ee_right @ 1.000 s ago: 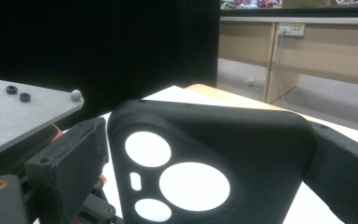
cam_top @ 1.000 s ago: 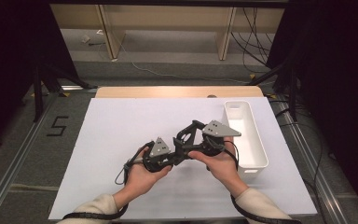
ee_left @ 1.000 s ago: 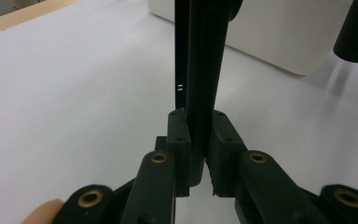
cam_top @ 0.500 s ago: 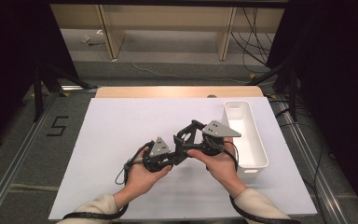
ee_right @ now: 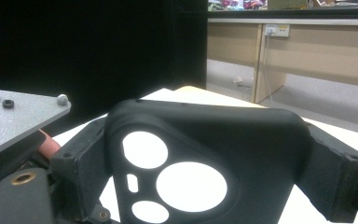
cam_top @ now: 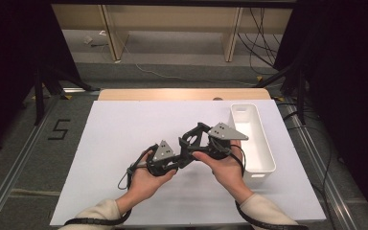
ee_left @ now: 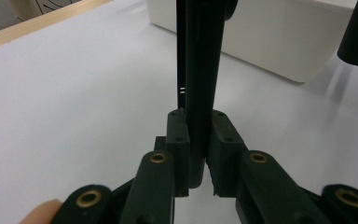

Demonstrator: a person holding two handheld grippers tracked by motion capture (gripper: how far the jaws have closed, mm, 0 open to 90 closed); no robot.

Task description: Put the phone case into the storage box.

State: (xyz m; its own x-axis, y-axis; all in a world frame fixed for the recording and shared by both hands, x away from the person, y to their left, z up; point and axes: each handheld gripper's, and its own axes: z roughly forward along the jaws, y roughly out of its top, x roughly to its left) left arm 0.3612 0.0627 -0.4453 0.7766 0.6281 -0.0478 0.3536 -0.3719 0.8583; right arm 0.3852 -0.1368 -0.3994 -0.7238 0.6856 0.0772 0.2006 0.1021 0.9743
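both grippers hold a black phone case (ee_right: 205, 163) above the white table (cam_top: 124, 134): left gripper (ee_left: 198, 158) clamps its thin edge, right gripper (ee_right: 205, 196), jaws just narrowing, spans its width, likely steadying it for a handover near the bin (cam_top: 254, 139).

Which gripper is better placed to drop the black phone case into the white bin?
Right, probably: the right gripper holds the phone case across its width and sits beside the white bin; the left gripper pinches its edge.

A black phone case (ee_right: 205, 163) with white-showing cut-outs sits between my black jaws above the white worktop (cam_top: 124, 129), beside a white bin (cam_top: 261, 153); grey plates top both grippers.
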